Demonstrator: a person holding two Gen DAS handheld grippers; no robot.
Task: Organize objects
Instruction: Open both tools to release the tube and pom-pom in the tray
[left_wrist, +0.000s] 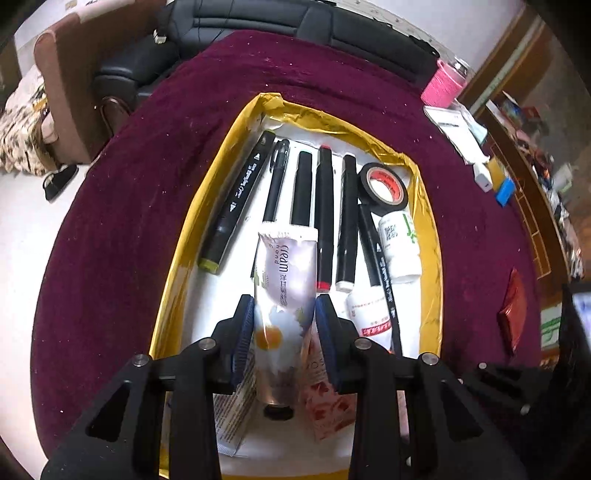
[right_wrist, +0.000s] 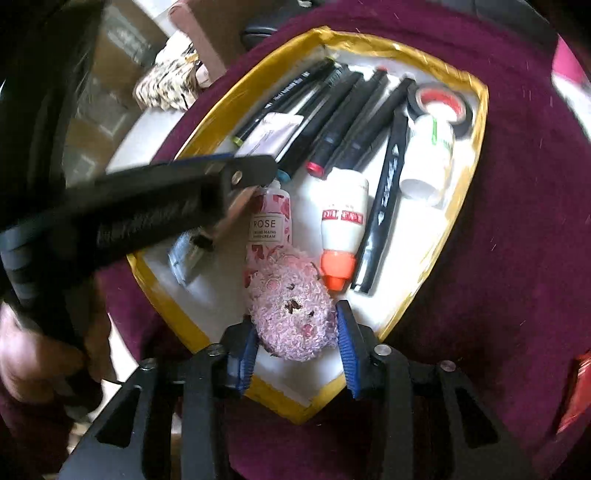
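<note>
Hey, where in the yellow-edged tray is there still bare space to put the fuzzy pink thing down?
Bare white floor shows at the near end of the tray, below the orange-capped bottle and beside the pink plush. A smaller patch lies along the left wall by the green-tipped marker. The far half, markers to tape roll, is packed.
</note>
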